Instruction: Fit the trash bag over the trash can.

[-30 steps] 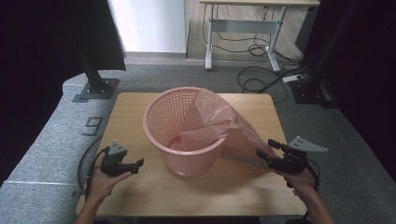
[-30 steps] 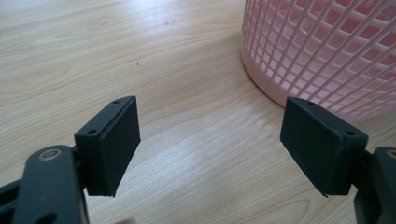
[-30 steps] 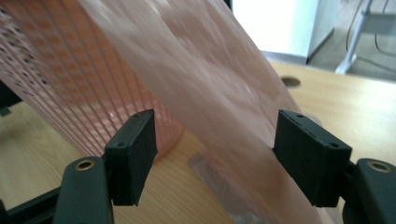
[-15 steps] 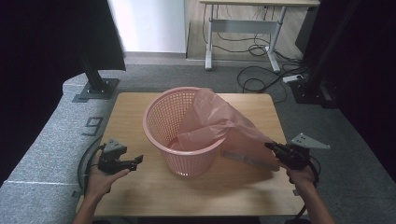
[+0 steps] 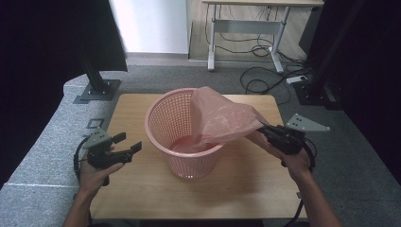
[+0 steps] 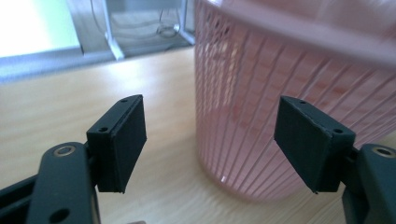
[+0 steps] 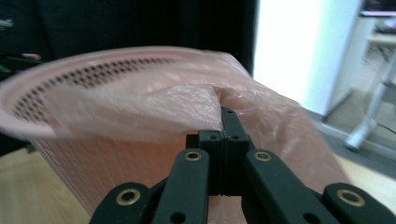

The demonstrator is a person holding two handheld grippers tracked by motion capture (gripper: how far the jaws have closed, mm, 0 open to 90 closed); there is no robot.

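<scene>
A thin, crinkled pink plastic bag [image 5: 222,120] drapes from inside a round pink plastic mesh basket [image 5: 163,118] over its rim toward three o'clock, pinched at its edge. The basket stands upright at the wooden table's centre.

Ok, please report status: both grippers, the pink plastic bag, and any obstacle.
Right gripper shut on thin pink plastic bag, bag partly inside pink mesh plastic basket. Left gripper open, empty, beside basket. Nothing in the way.

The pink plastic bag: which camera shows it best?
The high view: the pink plastic bag stretches from inside the basket to the shut right gripper. The right gripper view shows its pinched edge, blurred; the left gripper view shows basket wall.
</scene>
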